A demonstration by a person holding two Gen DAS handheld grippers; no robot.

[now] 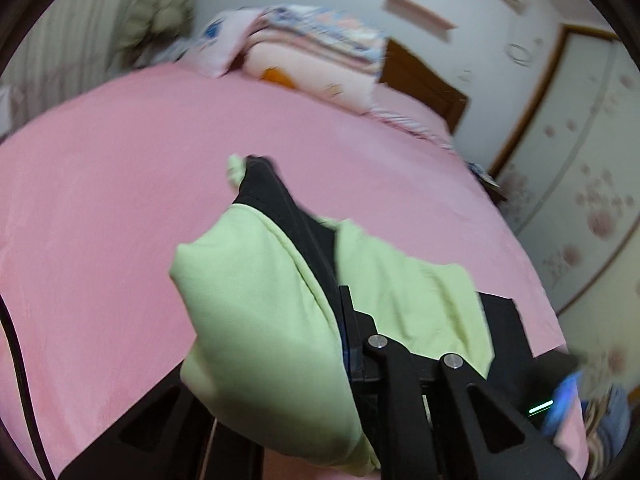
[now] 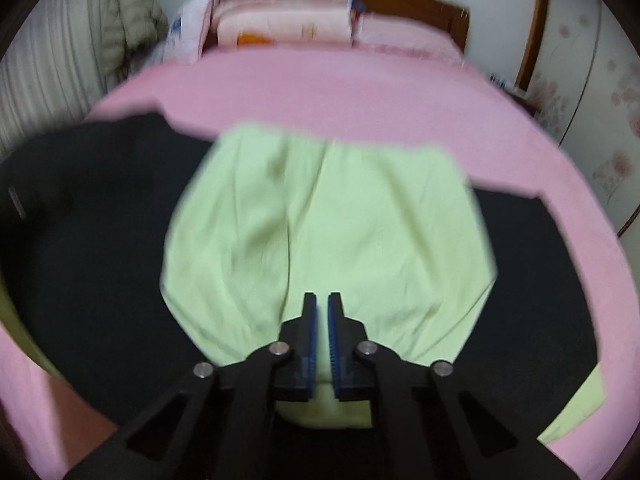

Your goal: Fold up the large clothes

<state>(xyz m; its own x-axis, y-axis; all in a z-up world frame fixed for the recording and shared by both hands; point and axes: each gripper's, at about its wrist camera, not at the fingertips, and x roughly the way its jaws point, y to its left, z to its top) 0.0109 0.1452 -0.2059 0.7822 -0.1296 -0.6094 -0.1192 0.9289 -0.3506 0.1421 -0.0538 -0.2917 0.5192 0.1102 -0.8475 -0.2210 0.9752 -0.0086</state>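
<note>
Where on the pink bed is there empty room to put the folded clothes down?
The pink sheet is bare between the green and black garment and the stacked bedding at the headboard. The left wrist view shows more bare sheet beside the lifted cloth. The near end is crowded with the garment.

A pink sheet (image 2: 320,92) covers the bed, folded quilts (image 2: 284,12) stacked against the wooden headboard (image 2: 420,10); a padded jacket (image 2: 128,20) hangs at left, flowered wardrobe doors (image 1: 580,200) stand at right.
</note>
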